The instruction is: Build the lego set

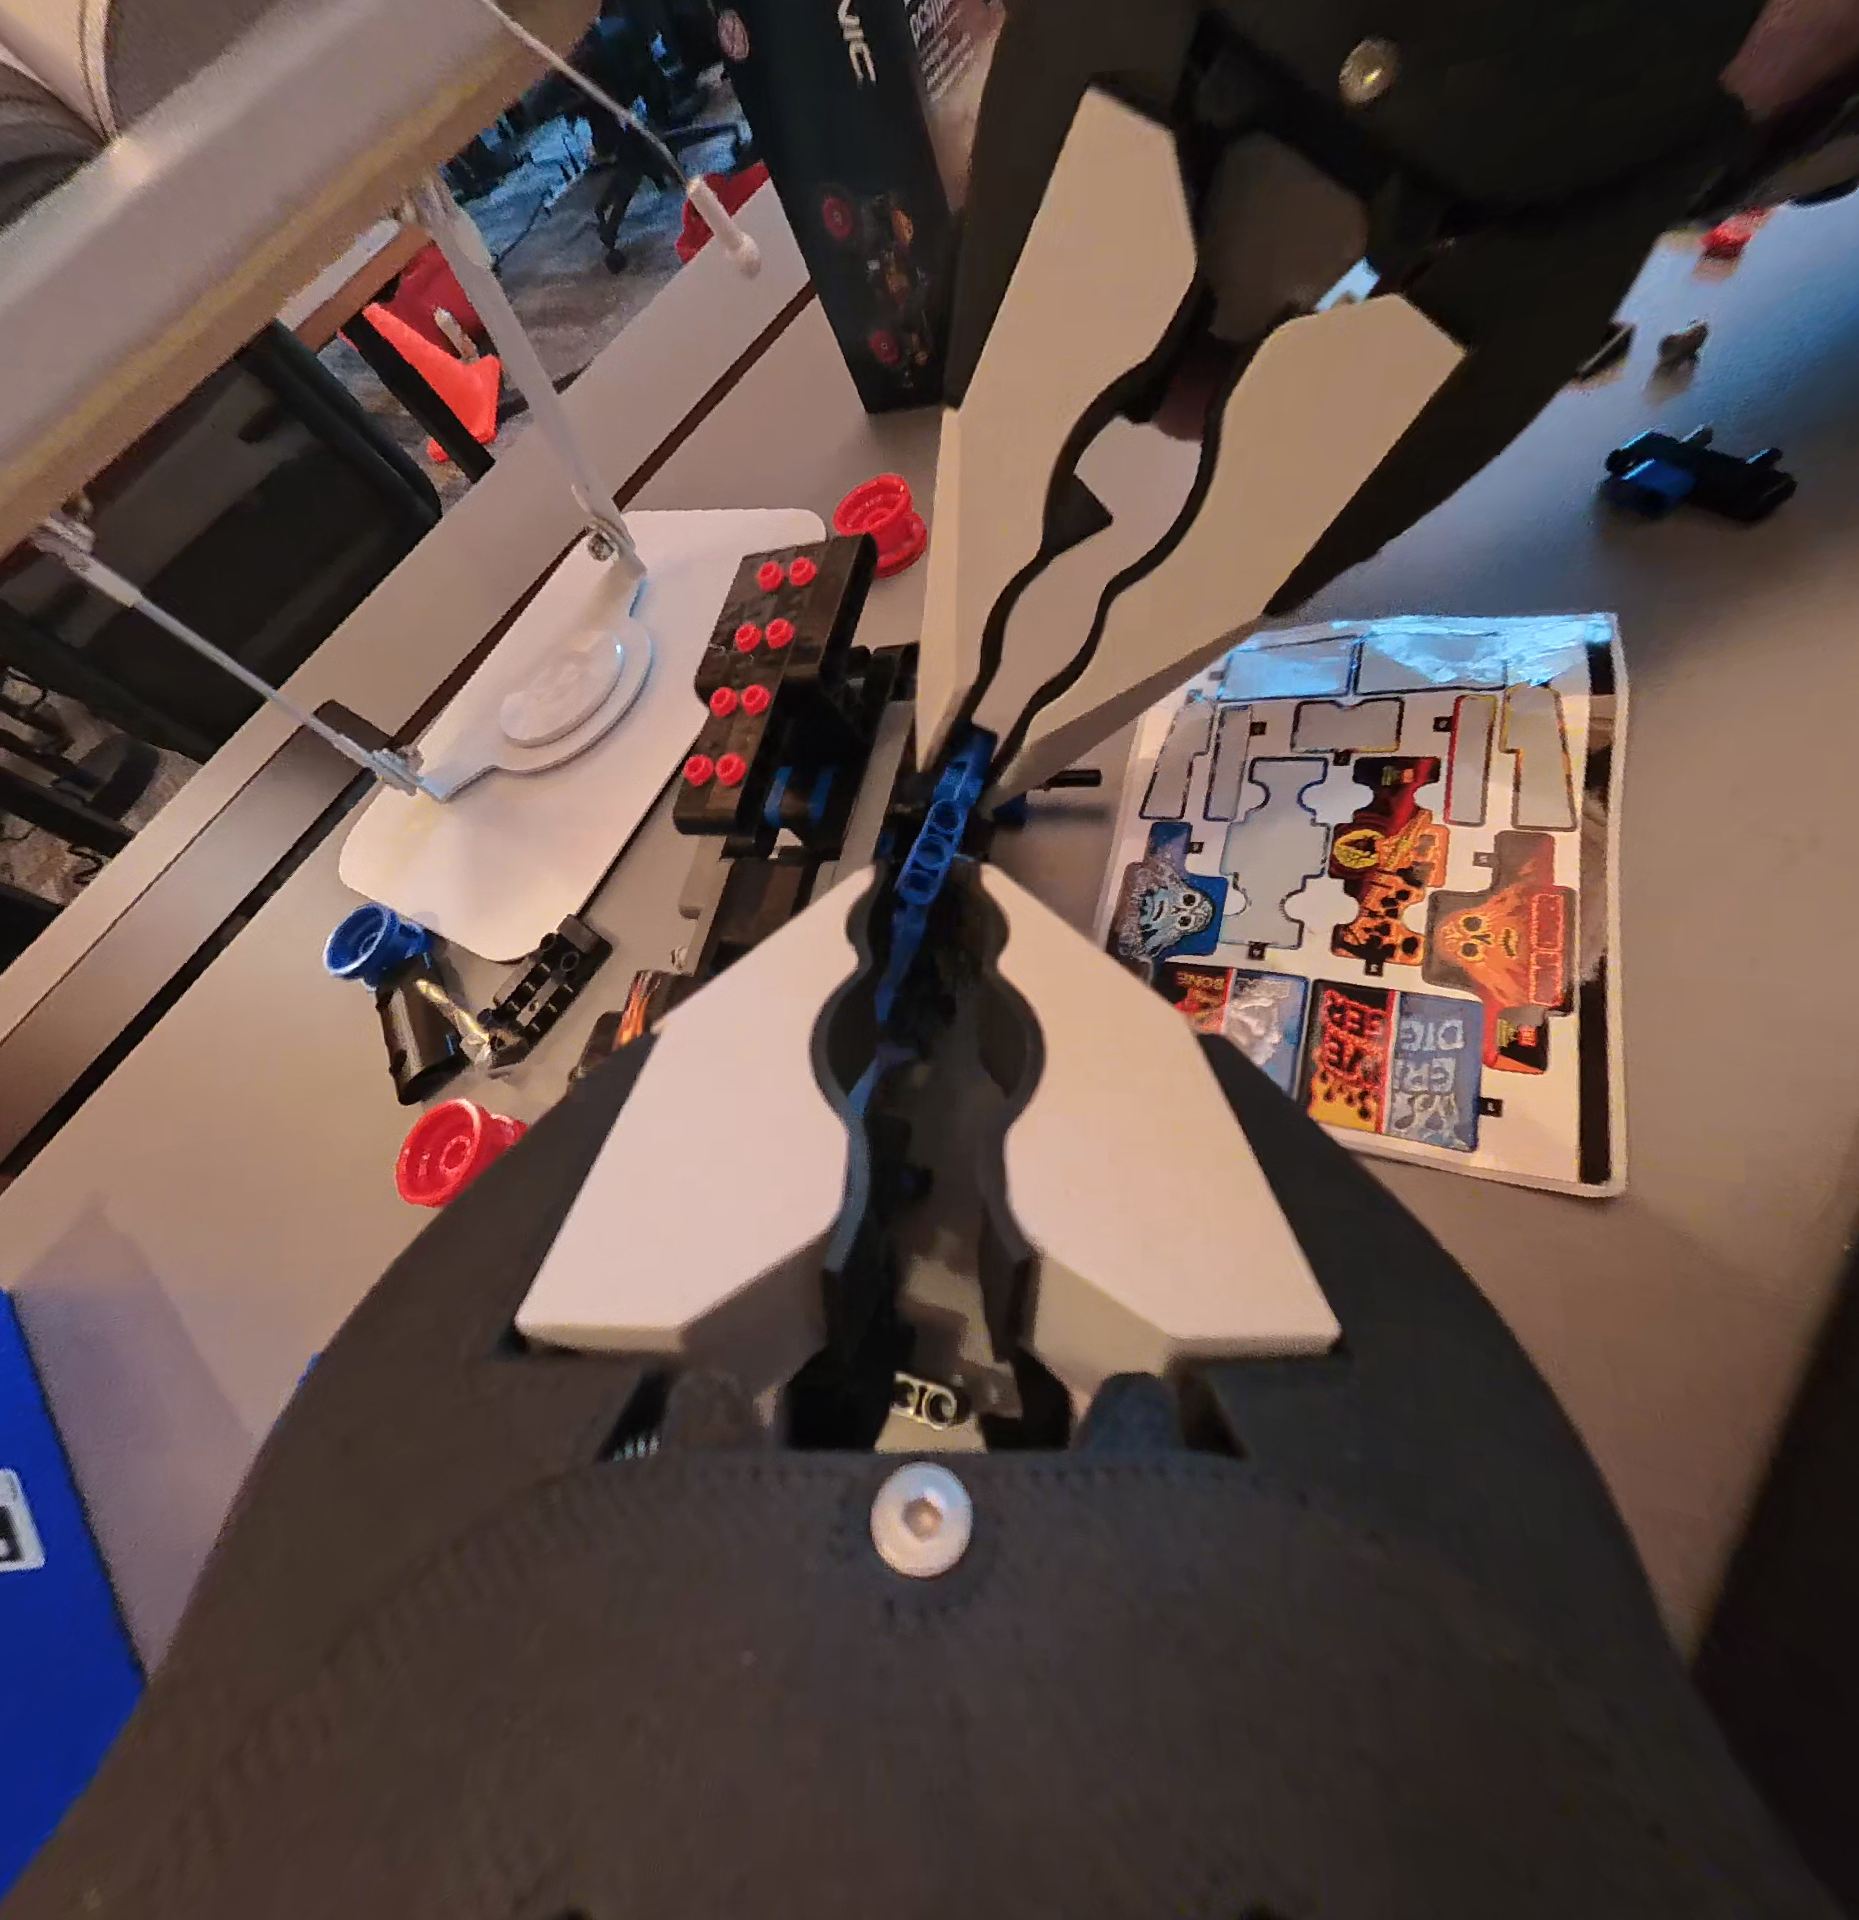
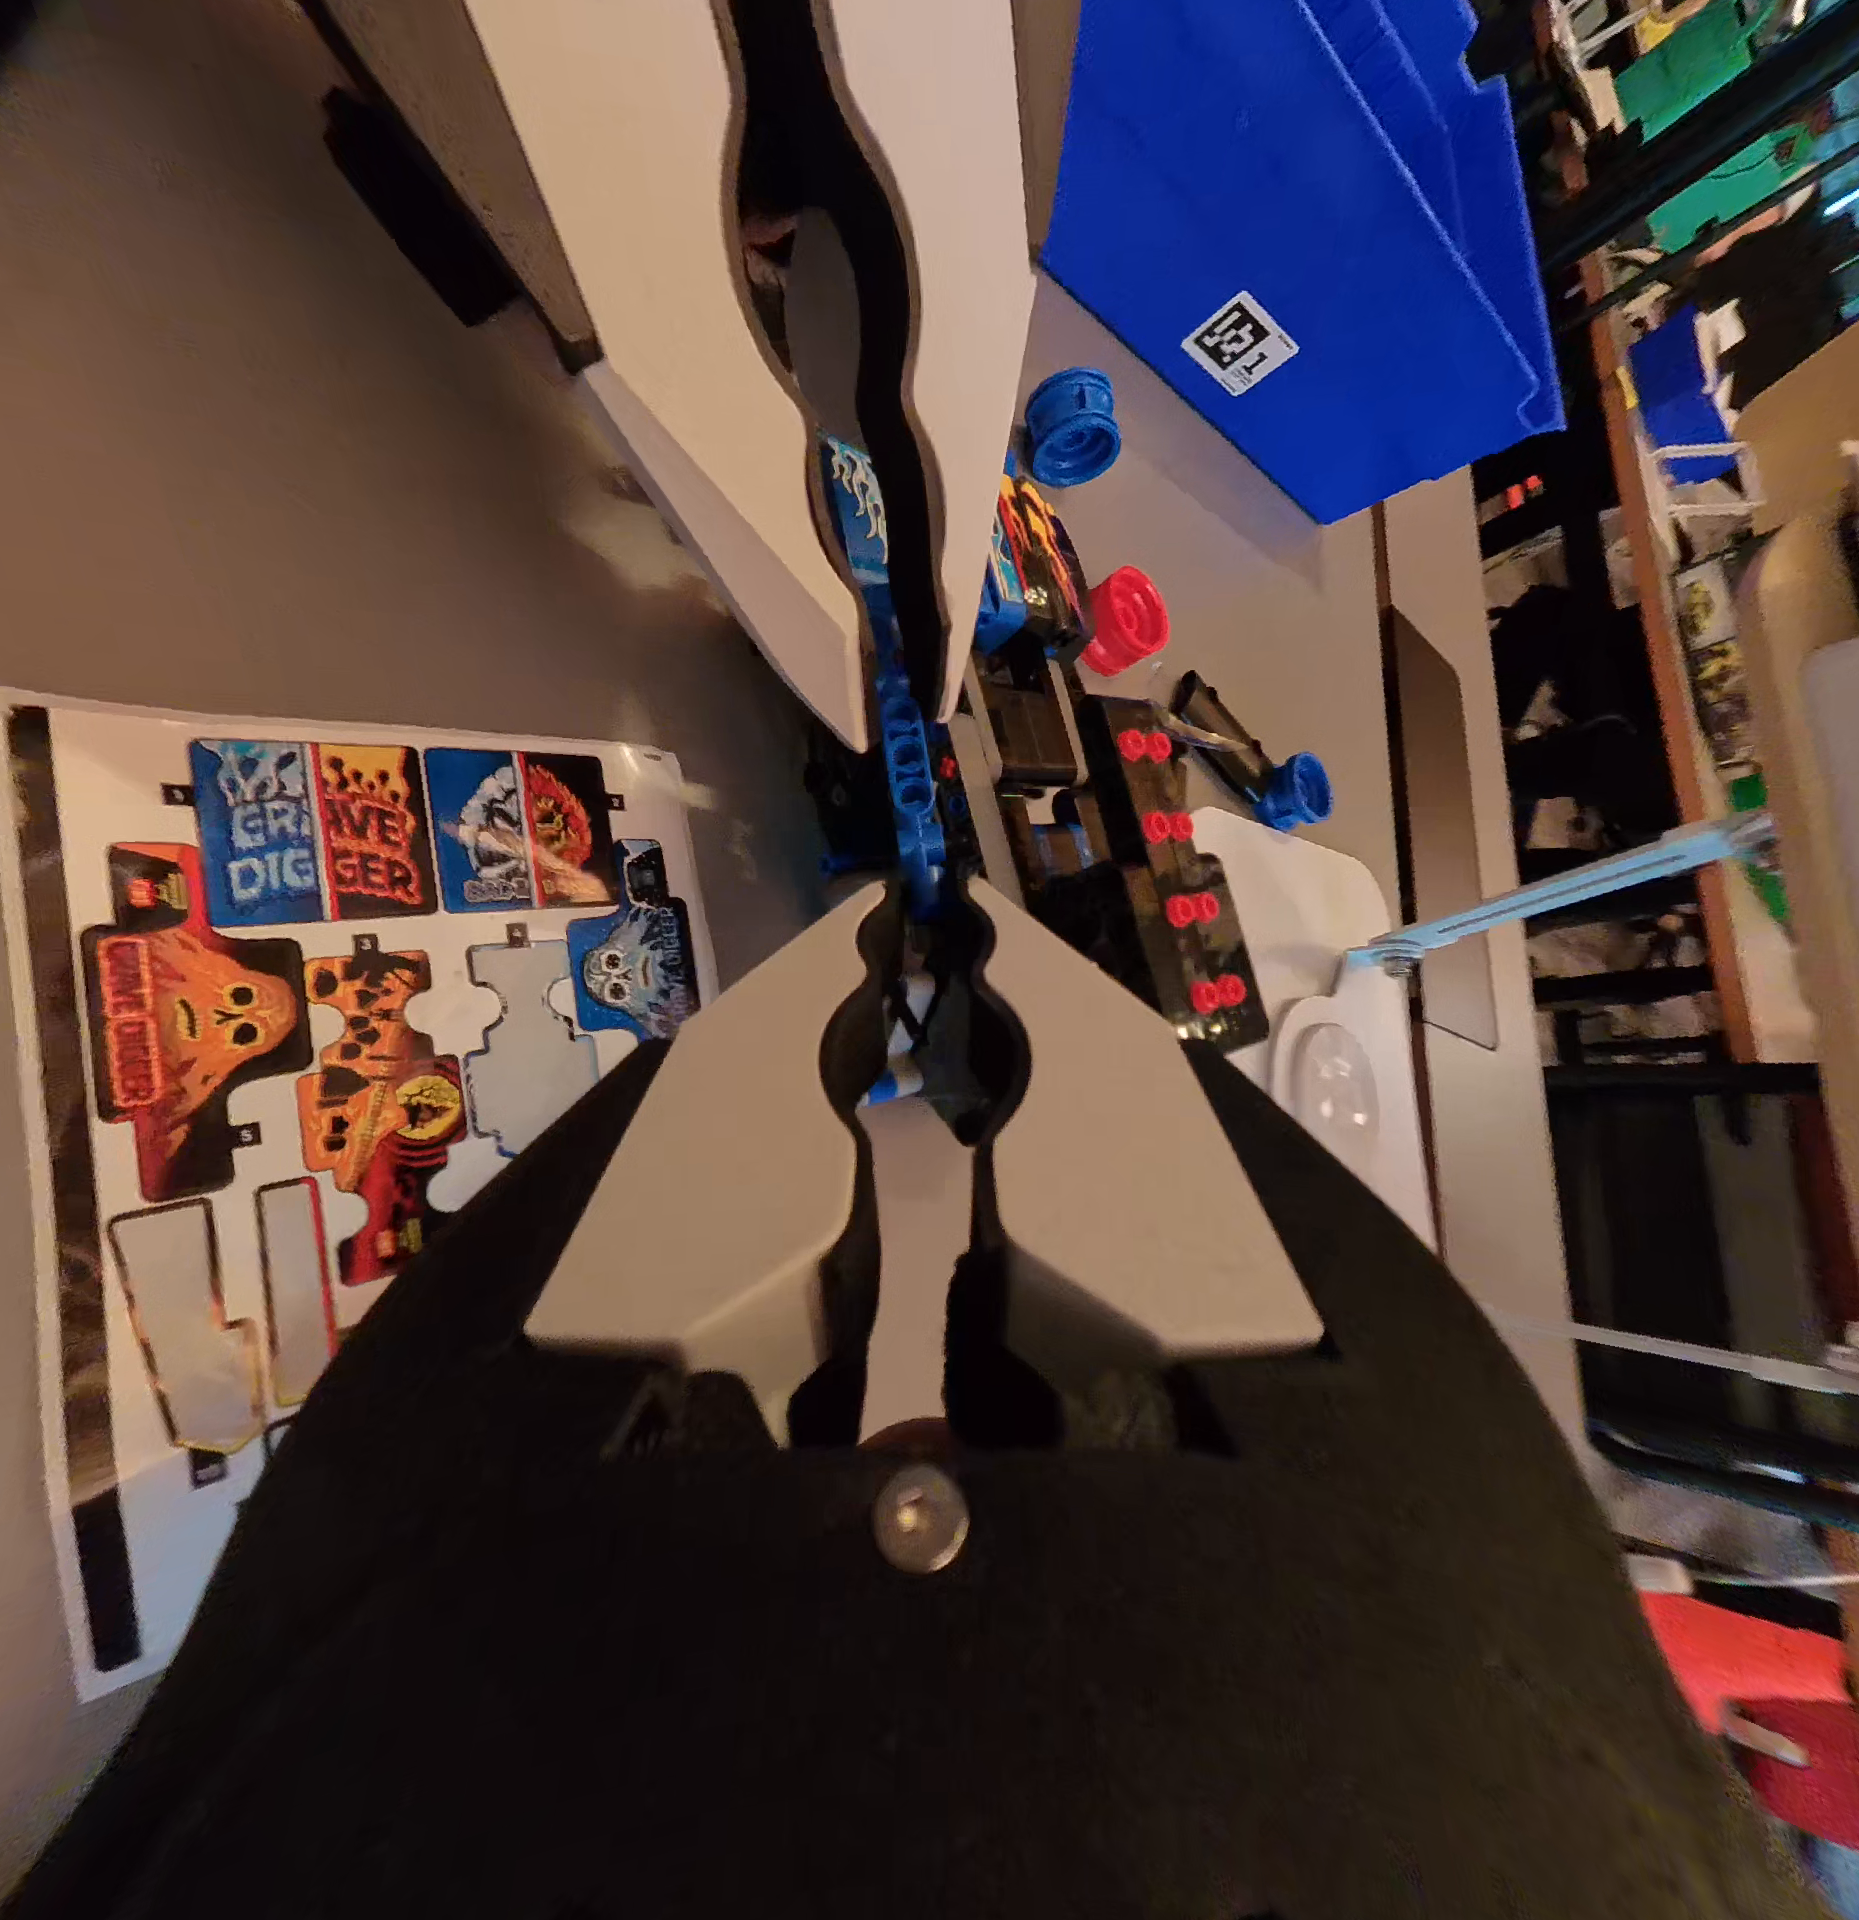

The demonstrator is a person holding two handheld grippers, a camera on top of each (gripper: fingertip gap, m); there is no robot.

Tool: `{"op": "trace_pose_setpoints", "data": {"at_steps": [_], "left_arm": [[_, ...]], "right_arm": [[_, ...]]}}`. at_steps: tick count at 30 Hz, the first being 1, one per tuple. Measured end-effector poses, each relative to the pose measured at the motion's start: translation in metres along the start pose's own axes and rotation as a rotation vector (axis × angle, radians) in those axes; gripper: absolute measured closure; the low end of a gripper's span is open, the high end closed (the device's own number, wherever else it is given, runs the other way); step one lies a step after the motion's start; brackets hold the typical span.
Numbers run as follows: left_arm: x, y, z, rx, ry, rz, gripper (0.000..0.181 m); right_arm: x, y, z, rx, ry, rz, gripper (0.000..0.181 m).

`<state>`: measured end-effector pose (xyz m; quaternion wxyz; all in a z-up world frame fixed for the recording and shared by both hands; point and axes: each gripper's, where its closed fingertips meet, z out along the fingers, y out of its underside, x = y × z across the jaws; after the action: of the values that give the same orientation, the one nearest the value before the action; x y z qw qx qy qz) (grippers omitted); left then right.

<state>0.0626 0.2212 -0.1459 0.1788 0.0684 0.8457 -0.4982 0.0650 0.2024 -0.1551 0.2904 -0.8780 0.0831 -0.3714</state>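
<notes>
A: Both grippers clamp the blue holed beam [image 1: 930, 831] from opposite ends, above the grey table [image 1: 1320, 1299]!
B: Left gripper [image 1: 920, 883] pinching, right gripper [image 2: 930, 899] pinching; black chassis parts hang alongside.

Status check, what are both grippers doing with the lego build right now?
Left gripper and right gripper both shut on the blue lego beam, tip to tip. Sticker sheet beside it. Nothing in the way.
</notes>
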Motion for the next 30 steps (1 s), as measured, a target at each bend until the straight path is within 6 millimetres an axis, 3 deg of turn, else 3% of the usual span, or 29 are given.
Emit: {"op": "trace_pose_setpoints", "data": {"at_steps": [5,14,18,24,30], "left_arm": [[-0.009,0.005,-0.008,-0.028,-0.045,0.045,0.149],[-0.028,0.017,-0.020,-0.114,-0.001,0.042,0.132],[-0.032,0.013,-0.019,-0.124,0.047,0.037,0.131],[-0.035,0.031,-0.008,-0.253,0.124,0.032,0.108],[-0.036,0.034,-0.001,-0.327,0.219,0.068,0.095]], "right_arm": [[-0.004,0.002,-0.001,0.029,-0.081,0.127,0.176],[-0.010,0.006,-0.004,0.024,-0.346,0.382,0.176],[-0.012,0.008,0.001,-0.045,-0.410,0.391,0.176],[-0.009,0.000,0.004,-0.059,-0.443,0.381,0.175],[-0.018,0.003,-0.003,-0.086,-0.451,0.262,0.176]]}}
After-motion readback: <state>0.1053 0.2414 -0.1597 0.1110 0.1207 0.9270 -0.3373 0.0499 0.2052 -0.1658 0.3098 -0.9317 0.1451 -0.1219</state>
